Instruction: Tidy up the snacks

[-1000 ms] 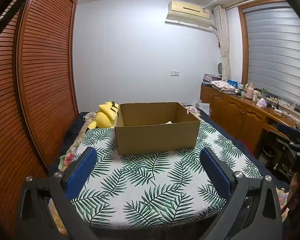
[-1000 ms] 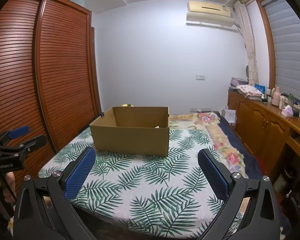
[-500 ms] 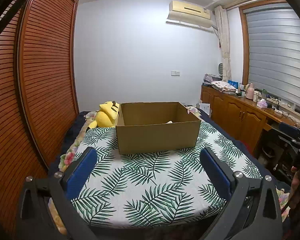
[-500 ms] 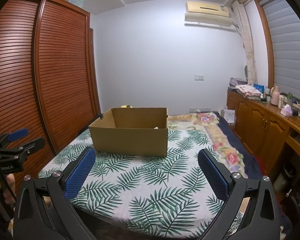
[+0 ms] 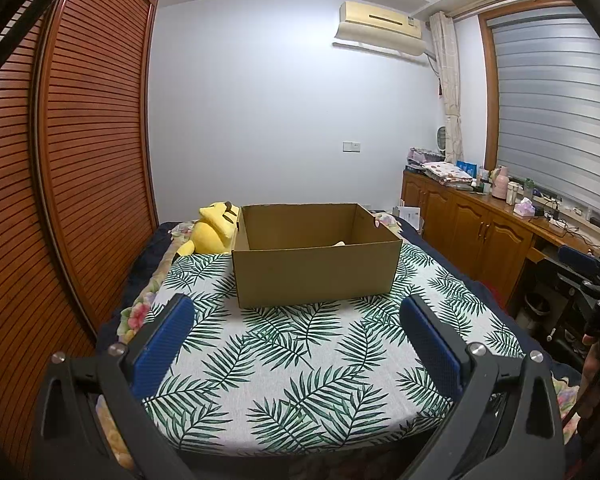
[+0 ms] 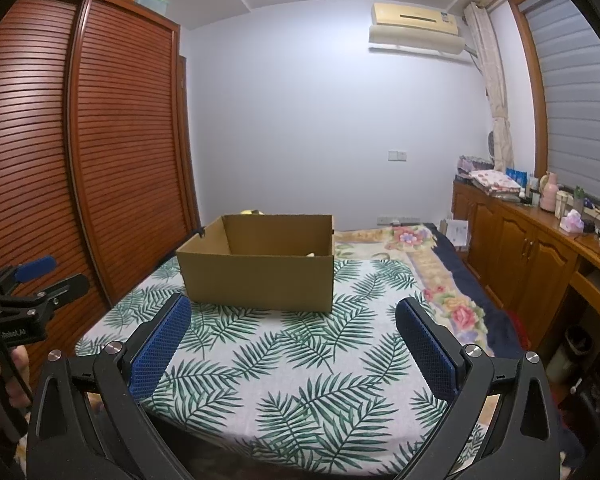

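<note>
An open brown cardboard box stands on a bed with a palm-leaf cover. It also shows in the right wrist view. A pale bit of something peeks over its near wall inside; I cannot tell what it is. My left gripper is open and empty, held over the bed's near end, well short of the box. My right gripper is open and empty too, to the right of the left one, which shows at the left edge.
A yellow plush toy lies left of the box. A slatted wooden wardrobe runs along the left of the bed. A wooden cabinet with clutter stands on the right. A floral blanket lies right of the leaf cover.
Both views shift only slightly; the right gripper at the edge of the left view has drifted a little. The box has not moved and both grippers stay open.
</note>
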A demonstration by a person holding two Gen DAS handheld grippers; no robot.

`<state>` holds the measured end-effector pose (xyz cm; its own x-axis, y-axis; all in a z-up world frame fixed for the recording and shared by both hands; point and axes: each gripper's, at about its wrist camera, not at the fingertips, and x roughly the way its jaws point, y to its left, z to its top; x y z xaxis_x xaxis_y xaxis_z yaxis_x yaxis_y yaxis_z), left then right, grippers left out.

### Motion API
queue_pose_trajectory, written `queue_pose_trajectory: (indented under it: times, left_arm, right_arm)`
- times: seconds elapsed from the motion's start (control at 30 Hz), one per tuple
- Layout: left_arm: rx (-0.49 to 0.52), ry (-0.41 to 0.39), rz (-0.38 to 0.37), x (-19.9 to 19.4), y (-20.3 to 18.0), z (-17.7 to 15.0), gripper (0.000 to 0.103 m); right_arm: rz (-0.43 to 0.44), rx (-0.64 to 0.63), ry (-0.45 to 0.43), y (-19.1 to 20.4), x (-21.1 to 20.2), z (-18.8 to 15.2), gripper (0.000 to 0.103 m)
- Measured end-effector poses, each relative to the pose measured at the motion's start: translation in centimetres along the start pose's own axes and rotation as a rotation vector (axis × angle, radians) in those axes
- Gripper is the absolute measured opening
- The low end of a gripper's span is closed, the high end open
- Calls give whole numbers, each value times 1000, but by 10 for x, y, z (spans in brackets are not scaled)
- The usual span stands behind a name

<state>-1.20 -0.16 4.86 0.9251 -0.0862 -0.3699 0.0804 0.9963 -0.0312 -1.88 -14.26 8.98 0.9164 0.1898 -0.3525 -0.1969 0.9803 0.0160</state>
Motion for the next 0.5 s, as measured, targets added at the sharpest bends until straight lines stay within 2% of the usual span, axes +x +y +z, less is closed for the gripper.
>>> queue_pose_trajectory:
  times: [0.5]
  left_arm:
    - [0, 0, -2, 0, 1, -1, 103]
  right_arm:
    - [0, -1, 0, -1, -1, -1, 103]
